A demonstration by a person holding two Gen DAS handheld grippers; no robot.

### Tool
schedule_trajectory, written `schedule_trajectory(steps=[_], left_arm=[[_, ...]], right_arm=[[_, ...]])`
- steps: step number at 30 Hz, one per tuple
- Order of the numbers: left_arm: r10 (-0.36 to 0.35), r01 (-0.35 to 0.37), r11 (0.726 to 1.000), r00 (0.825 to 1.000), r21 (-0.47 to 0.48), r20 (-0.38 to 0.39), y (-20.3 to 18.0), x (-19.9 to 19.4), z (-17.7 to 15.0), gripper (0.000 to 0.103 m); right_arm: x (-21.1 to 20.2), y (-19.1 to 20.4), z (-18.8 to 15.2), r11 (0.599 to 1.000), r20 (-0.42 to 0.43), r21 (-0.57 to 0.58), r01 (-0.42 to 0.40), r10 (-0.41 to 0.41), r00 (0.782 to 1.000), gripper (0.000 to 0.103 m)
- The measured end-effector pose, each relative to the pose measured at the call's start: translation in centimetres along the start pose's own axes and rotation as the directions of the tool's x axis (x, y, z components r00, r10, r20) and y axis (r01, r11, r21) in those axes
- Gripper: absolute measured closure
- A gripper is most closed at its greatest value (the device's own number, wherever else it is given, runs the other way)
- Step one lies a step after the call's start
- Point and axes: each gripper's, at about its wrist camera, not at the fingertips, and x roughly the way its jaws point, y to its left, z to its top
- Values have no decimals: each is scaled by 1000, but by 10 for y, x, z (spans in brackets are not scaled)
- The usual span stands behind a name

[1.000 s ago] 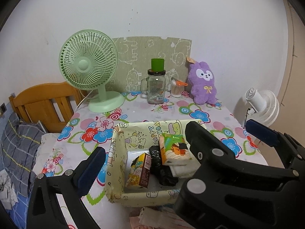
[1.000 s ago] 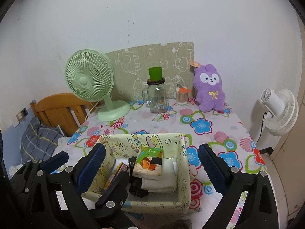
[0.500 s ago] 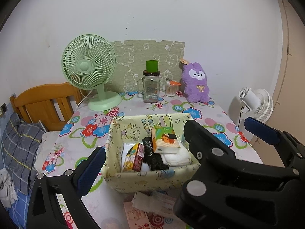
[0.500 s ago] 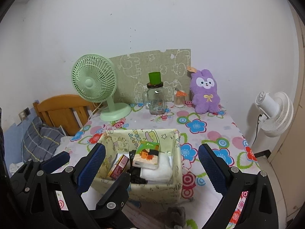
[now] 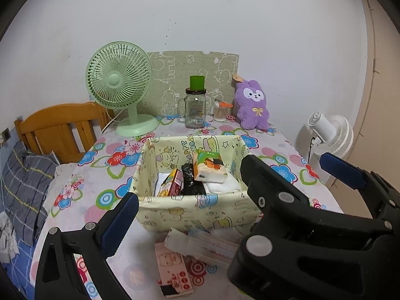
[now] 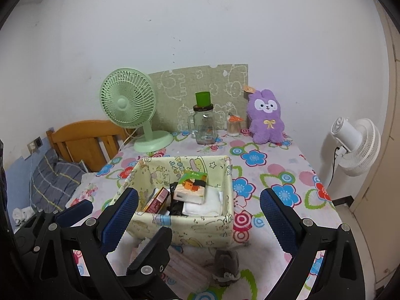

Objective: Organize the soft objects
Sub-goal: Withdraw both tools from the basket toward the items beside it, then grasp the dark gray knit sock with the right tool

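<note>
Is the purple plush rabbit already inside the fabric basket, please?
No, the purple plush rabbit sits against the wall, apart from the fabric basket.

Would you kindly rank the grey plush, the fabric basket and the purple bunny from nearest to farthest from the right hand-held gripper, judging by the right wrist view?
1. Grey plush, on the table's near edge, between the fingers of the right hand-held gripper.
2. Fabric basket, mid-table.
3. Purple bunny, against the back wall, right.
</note>
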Motion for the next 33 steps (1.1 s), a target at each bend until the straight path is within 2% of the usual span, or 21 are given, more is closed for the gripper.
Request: schedule_trajectory(steps=[20,25,29,33], left_arm=[[-47,48,999,998,4,-45,-8,1,-43,0],[-39,40,999,997,13,-60,-10,7,-54,0],[-7,7,1000,997,9,-75,-9,17,-64,0],[-9,9,1000,993,-4,-117,-7,31,-71,0]], right_arm=[[-7,-7,-47,1000,-55,10,-2,2,998,4],[-5,-8,-59,1000,-71,12,10,-9,997,4],[5,-12,-70,999,-93,24,20,-18,996,4],[19,-15,-79,999,-128,30,27,-23,991,5]])
